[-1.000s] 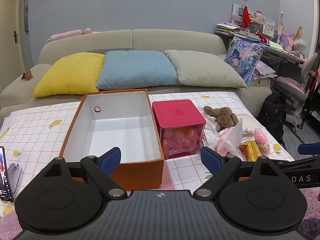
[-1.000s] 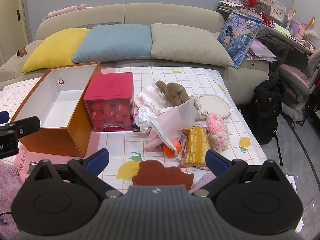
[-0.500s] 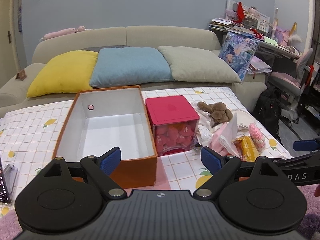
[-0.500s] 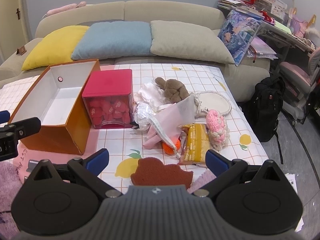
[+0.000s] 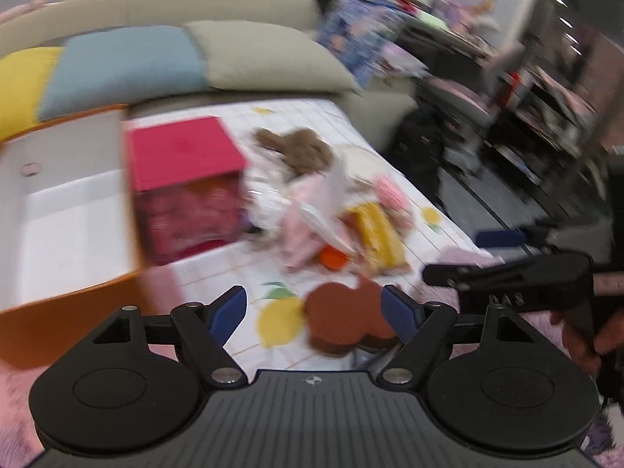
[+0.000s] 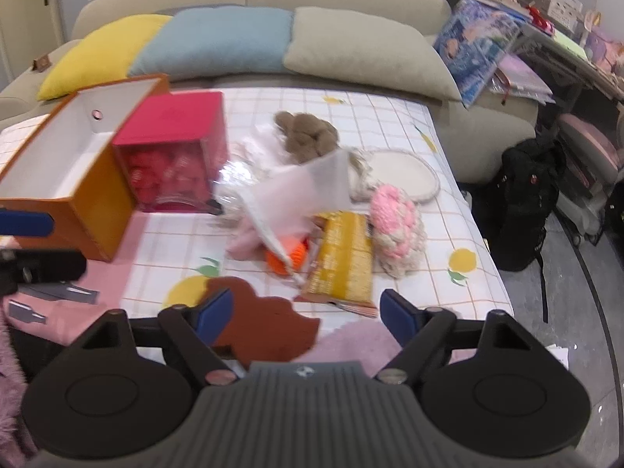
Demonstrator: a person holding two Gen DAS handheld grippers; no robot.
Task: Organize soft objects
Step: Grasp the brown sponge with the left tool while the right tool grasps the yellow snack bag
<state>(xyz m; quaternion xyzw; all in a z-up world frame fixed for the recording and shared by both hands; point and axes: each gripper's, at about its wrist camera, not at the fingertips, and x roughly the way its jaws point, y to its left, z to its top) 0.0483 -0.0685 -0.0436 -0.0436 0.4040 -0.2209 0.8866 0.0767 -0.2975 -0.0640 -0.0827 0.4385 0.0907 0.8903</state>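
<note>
From my left wrist view everything ahead of the tongs is smeared by motion: the magenta-lidded clear plastic box [image 5: 183, 179] and the brown plush toy [image 5: 300, 148] are soft streaks, and the shelving far to the right is worst. Only the black gripper body nearest the lens stays sharp. My right wrist view is milder, with light blur on the yellow foil snack packet [image 6: 343, 257] just beyond the tongs, and the beige fabric sofa [image 6: 351, 0] farther off fairly readable. Light is even, soft and indoor, moderately bright, with faint shadows and small glints on the clear wrapping. Both fisheye pictures bow straight lines and darken into black corners.
</note>
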